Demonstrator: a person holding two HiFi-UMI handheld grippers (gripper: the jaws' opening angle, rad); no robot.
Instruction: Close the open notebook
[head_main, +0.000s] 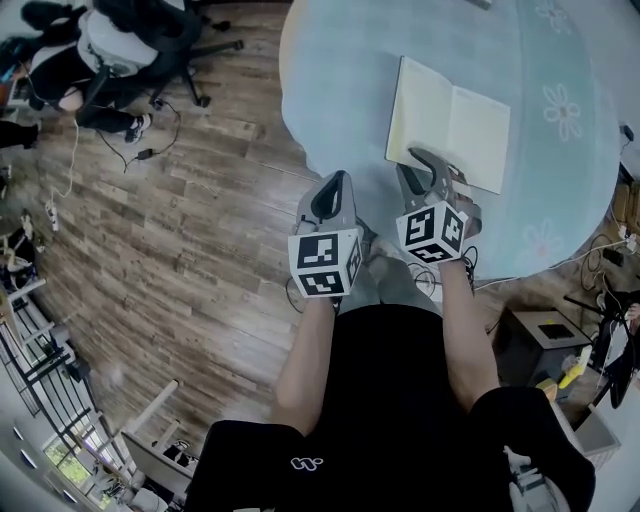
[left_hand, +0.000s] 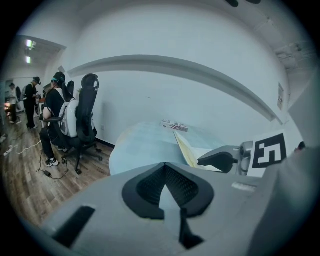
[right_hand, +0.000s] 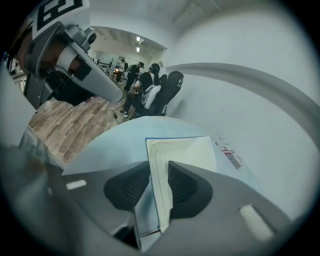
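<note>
head view: notebook (head_main: 450, 125) is seen lying open on the bench (head_main: 330, 70), at 1 o'clock.
right tool (right_hand: 159, 172): narrowed onto the notebook's near page edge.
left tool (left_hand: 165, 167): closed, nothing held, at 8 o'clock of the notebook.

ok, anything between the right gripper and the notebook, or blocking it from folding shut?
Nothing visible. The right gripper has its jaws on the notebook's near edge, nothing lies on the open pages, and the left gripper is off to the side.

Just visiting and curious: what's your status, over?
Left gripper shut, empty. Right gripper clamped on the notebook's near edge. Notebook open on the table. Nothing on its pages.
</note>
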